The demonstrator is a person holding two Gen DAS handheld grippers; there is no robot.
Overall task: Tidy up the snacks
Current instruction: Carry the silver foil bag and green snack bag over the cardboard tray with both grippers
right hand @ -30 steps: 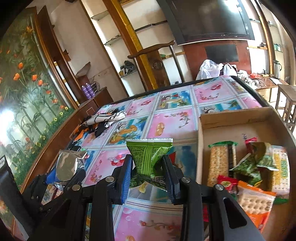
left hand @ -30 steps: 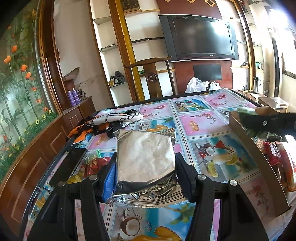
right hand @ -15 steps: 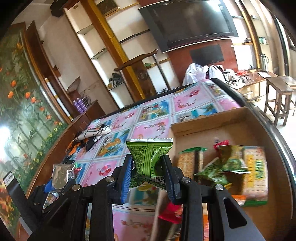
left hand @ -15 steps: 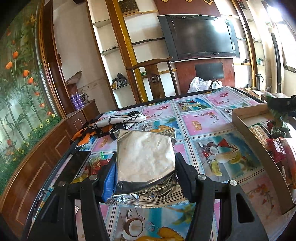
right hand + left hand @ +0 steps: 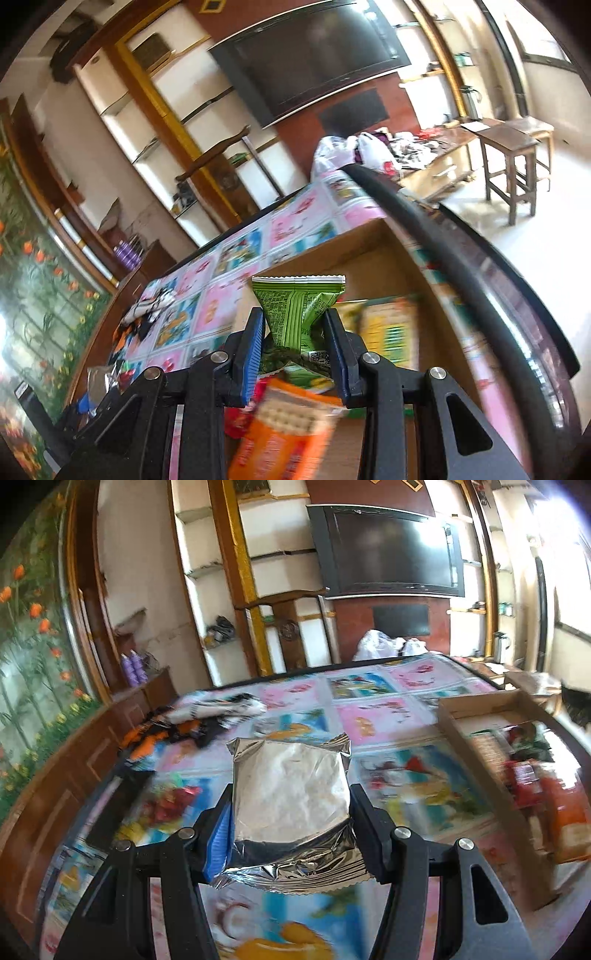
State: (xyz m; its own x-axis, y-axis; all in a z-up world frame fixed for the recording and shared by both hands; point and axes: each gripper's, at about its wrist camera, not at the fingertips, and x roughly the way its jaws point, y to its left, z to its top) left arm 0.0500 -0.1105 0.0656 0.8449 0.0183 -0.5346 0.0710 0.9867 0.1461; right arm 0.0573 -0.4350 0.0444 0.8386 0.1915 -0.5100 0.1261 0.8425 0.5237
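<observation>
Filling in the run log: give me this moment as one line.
left claw: shut on silver packet, above table | right claw: shut on green packet, over cardboard box | phase: carrying to box

A dark flat-screen television (image 5: pixel 388 554) hangs above a wooden chair (image 5: pixel 284 631) behind the table; two purple bottles (image 5: pixel 133 668) stand on a sideboard. A wooden stool (image 5: pixel 511 166) stands on the floor.
</observation>
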